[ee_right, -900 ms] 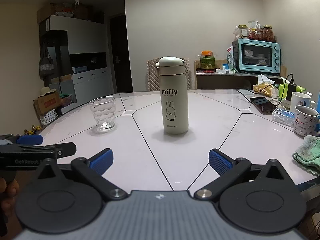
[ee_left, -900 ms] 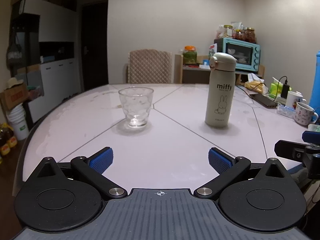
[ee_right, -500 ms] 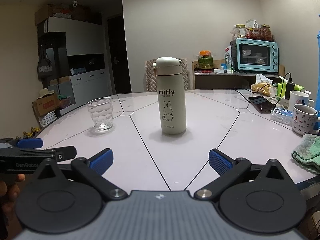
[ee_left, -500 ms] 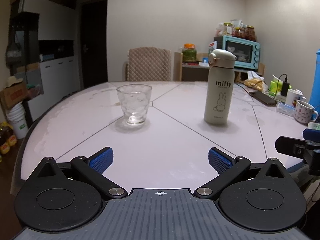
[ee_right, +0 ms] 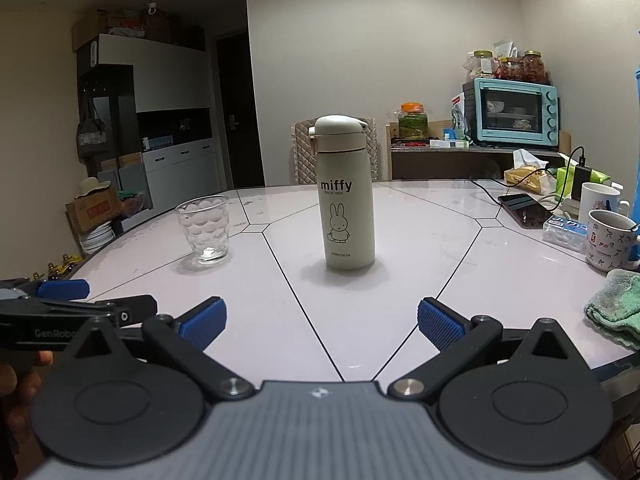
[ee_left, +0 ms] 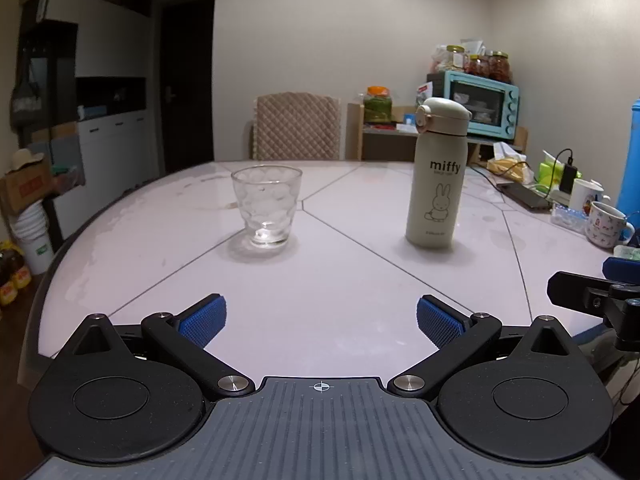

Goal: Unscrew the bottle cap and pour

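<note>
Bottle (ee_right: 347,204): cream, matte, tall cylinder, upright on the table (ee_right: 420,248). Black "miffy" lettering high on the body, line-drawn rabbit under it, small print near the base. Cap (ee_right: 338,133) a shade paler than the body, domed, with a latch tab on its left side; seated on the neck, closed. Faint shadow pools round the foot.

Position: in the right wrist view the bottle stands at 12 o'clock from the right gripper (ee_right: 321,318), well apart. In the left wrist view the bottle (ee_left: 437,178) is at about 1 o'clock from the left gripper (ee_left: 321,318), also well apart.

Glass (ee_left: 266,206): clear, dimpled tumbler, upright, nothing visible inside; at roughly 11 o'clock from the left gripper, and at 9 o'clock from the bottle, apart from it.

Grippers: both held low at the near table edge. Left one spread wide, blue pads (ee_left: 204,320) far apart, nothing between them. Right one equally wide, blue pads (ee_right: 440,322) gripping nothing. Each shows at the side of the other's view.

Table: pale, glossy, rounded, crossed by thin dark seams.

Outward, 2 to 3 o'clock of the bottle: phone (ee_right: 524,210) on a cable, two mugs (ee_right: 610,244), green cloth (ee_right: 618,308) at the edge. Behind: quilted chair (ee_left: 296,126), teal oven (ee_right: 516,114) with jars on top.
</note>
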Motion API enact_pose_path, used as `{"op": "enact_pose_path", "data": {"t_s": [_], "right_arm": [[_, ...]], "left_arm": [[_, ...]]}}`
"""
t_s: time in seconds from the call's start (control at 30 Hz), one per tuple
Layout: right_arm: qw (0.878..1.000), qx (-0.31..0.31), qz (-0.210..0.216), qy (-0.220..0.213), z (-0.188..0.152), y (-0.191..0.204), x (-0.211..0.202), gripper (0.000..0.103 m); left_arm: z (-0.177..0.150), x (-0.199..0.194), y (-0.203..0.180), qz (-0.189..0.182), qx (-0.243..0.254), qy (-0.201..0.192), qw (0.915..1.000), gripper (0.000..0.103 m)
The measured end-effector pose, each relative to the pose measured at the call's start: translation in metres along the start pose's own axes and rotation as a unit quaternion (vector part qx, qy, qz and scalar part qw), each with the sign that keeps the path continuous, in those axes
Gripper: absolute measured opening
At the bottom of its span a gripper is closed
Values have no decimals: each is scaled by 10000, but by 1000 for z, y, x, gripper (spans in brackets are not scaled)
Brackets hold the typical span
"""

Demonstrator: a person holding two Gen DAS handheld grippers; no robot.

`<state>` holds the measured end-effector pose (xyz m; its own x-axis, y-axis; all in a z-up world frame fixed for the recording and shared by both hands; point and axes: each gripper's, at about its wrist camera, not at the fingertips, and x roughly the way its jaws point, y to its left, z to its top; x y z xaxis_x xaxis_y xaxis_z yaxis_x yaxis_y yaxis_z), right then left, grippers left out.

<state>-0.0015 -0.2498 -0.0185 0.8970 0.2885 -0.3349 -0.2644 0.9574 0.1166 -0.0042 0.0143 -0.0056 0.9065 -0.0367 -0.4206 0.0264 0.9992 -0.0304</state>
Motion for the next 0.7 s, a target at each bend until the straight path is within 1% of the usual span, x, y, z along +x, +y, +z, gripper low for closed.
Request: {"op": "enact_pose_path", "data": {"t_s": [0.13,0.27,0.3,0.4,0.7], "right_arm": [[10000,1,-2,-10,1,0,-1,103],[10000,5,1,-14,1,-1,-1,103],[10000,-7,-35,-62,-6,3,2,103],[10000,-2,-37,-73,-7,4,0,103],[10000,6,-34,-80,-8,4,-3,103]], "left_arm": [[0,-3,5,1,-1,-1,10000,103],[-3,0,-2,33,-15,-17,10000,103],[-3,-2,0,32,-9,-19,10000,103],[-2,-1,-3,29,4,-14,10000,103],[-2,-4,5,9,5,2,10000,103]]}}
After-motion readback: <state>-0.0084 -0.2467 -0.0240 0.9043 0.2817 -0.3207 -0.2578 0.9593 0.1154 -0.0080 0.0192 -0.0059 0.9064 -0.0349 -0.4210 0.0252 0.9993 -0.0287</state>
